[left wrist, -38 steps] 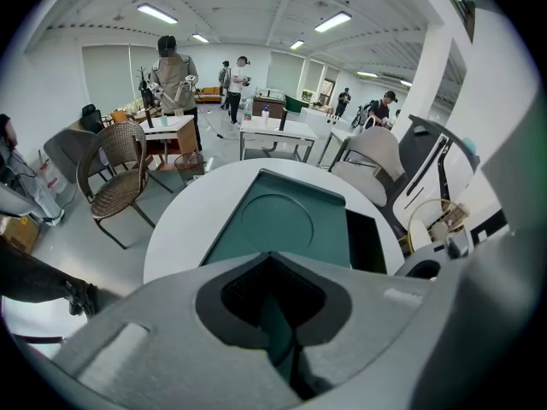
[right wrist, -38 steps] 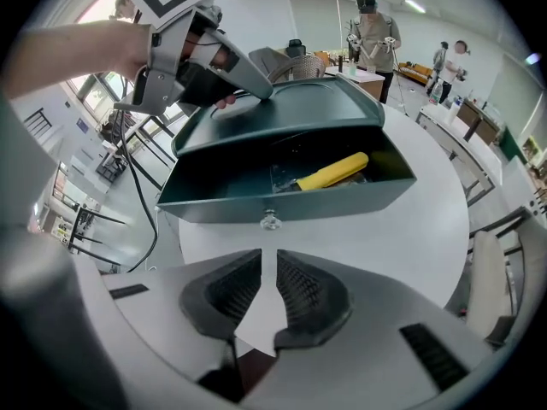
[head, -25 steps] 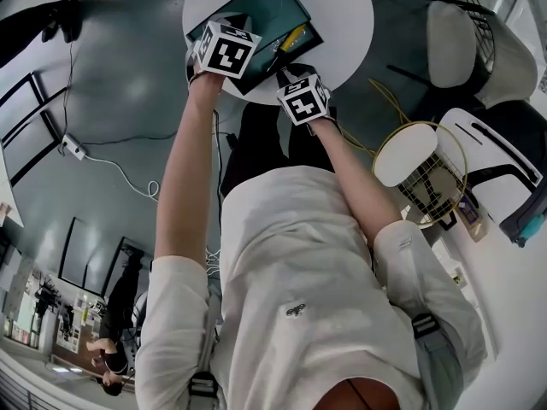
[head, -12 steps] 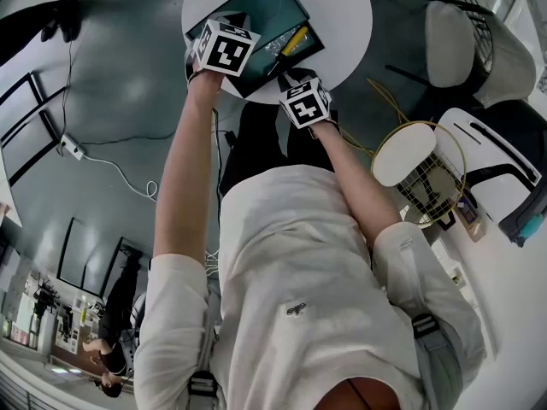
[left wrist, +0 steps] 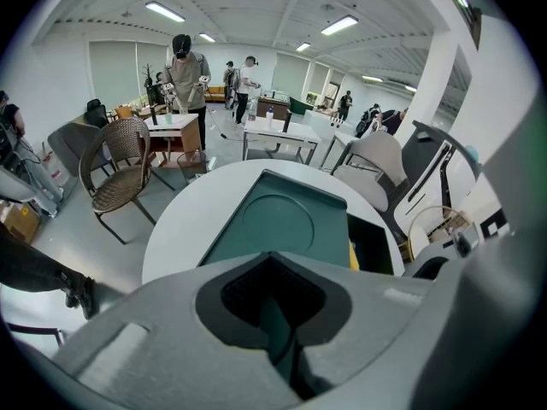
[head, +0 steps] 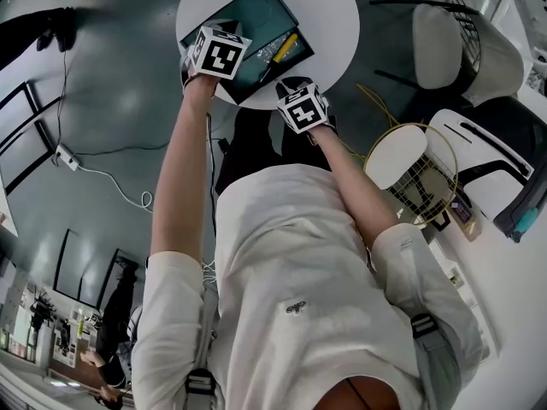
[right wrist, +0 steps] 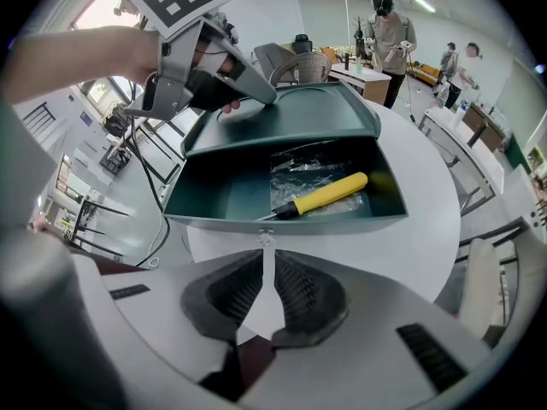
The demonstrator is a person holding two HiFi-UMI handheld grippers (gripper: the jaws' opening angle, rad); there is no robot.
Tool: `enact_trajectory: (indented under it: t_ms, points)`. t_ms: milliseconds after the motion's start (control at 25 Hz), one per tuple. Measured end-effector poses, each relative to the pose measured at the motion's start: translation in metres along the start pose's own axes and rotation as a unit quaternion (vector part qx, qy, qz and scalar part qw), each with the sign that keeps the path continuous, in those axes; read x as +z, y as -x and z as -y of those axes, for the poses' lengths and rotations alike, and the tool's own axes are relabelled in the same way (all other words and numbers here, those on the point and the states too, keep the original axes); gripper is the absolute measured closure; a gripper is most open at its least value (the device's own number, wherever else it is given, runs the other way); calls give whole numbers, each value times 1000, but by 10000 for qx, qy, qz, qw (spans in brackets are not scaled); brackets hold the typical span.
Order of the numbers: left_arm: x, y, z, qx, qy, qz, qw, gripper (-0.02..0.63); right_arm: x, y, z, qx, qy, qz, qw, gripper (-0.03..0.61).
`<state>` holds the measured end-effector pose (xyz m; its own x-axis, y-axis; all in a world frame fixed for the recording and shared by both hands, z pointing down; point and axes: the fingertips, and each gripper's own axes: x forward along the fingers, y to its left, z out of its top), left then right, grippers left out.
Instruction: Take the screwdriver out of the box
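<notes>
A dark green box [right wrist: 316, 114] stands on a round white table [right wrist: 427, 229], its drawer [right wrist: 222, 190] pulled out toward me. A yellow-handled screwdriver [right wrist: 329, 193] lies in the drawer on a clear plastic bag [right wrist: 308, 165]; the head view shows the screwdriver [head: 285, 46] too. My right gripper [right wrist: 263, 259] is at the drawer's front, jaws closed to a thin gap on the small drawer knob [right wrist: 267, 239]. My left gripper [right wrist: 256, 92] sits at the box's top, shut on its raised rim; a green strip shows between its jaws [left wrist: 273, 314].
A white chair [head: 453, 45] and a round wire-frame stool [head: 419, 165] stand to the right of the table. A cable [head: 111, 173] trails over the floor at the left. A wicker chair [left wrist: 115, 156], more tables and several people are farther off.
My right gripper has drawn back toward my body and the drawer has come out with it, so more of the screwdriver shows. The left gripper stays on the box.
</notes>
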<state>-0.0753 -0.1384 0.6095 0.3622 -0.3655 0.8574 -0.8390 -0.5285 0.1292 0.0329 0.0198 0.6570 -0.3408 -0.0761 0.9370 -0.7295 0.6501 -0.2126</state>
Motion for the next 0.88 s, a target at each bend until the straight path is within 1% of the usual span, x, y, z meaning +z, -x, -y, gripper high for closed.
enact_trajectory:
  t_ms: [280,480,560,680,760,880]
  points:
    - [2,1,6,-12,42,127,9999,604,3,32,15,-189,183,145,9995,568]
    - [-4,3,10,-161,-198,116,9996,604,12,48,21,-282,321,326,9986,569]
    - [-3,9,14,-225,-189,319,9991,604,14,54,24,-318,367,394,9980,569]
    - [8,32,22,-178,-35,852,9962,604,19,63,36,-321,498,484,9971,569]
    - [9,52,29,-143,153,1139,9933,604,27,68,44,-266,577,590,9962,569]
    - [-2,85,42,-67,573,1452,9877,604,36,69,54,-168,702,662,9952,569]
